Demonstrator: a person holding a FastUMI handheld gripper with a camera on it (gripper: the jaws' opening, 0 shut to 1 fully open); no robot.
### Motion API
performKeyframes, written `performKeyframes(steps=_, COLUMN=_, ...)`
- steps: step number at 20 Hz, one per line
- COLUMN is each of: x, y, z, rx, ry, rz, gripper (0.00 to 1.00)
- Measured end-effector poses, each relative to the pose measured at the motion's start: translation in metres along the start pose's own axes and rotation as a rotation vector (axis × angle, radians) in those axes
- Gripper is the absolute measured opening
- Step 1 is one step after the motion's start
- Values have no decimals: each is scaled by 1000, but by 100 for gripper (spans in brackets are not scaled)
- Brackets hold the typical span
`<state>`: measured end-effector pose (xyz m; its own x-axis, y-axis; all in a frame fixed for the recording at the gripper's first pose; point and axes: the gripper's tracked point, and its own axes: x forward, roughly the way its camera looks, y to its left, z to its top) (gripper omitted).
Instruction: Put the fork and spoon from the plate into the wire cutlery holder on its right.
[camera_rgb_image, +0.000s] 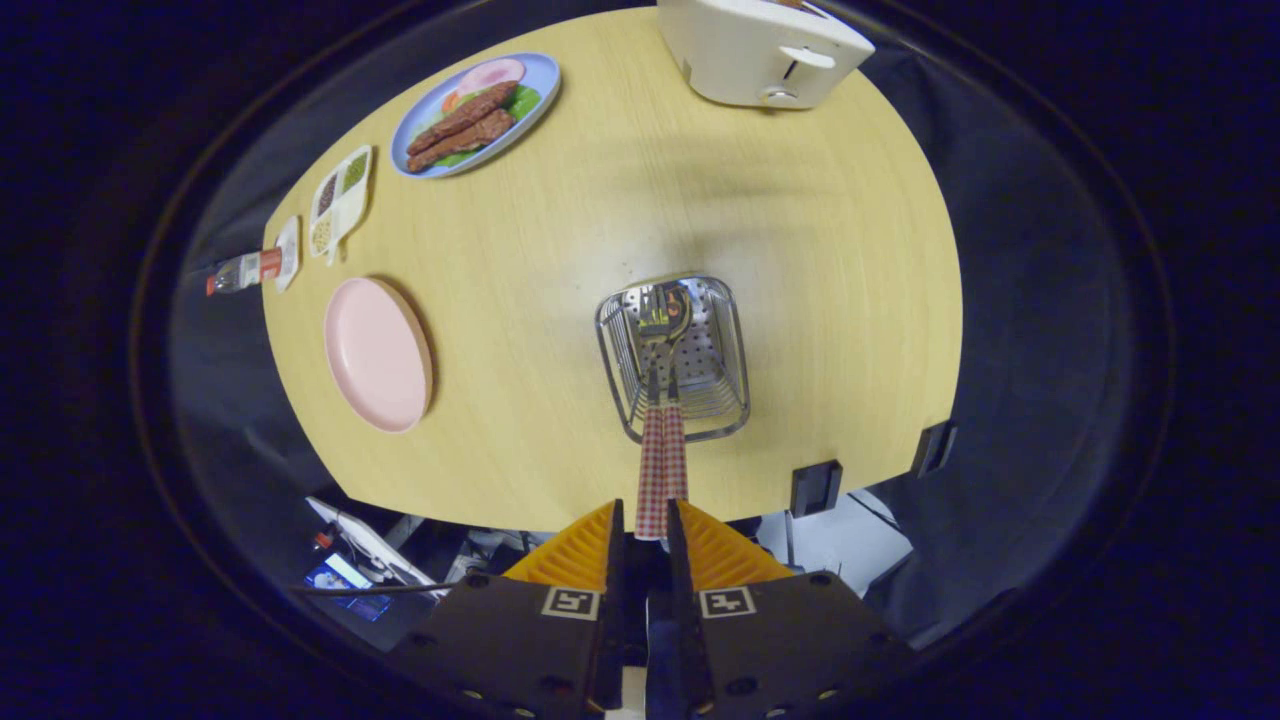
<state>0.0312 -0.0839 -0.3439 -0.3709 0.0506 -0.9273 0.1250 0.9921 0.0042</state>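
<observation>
tool (647, 530) clamping cutlery handles (662, 475) — heads inside holder (715, 395)

Bright overhead light, fisheye bulge, sharp

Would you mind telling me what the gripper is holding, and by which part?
The gripper pinches the checked handles of the metal fork and spoon at their ends, heads down inside the wire cutlery holder.

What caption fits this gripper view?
Gripper shut on checked-handled fork and spoon, heads down inside the wire cutlery holder; pink plate bare.
</observation>
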Motion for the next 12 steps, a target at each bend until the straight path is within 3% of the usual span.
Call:
performKeyframes(steps=4, x=-11, y=11, z=-11, rx=-30, ry=-116, rz=-18, gripper=37)
performKeyframes(steps=9, x=-19, y=34, z=-25, rx=-103, ry=-262, rz=-43, gripper=88)
performKeyframes(steps=11, x=-19, y=48, z=-32, rx=-112, ry=-301, rz=-51, gripper=99)
performKeyframes(steps=12, x=-20, y=56, z=-35, rx=-114, ry=-320, rz=-53, gripper=99)
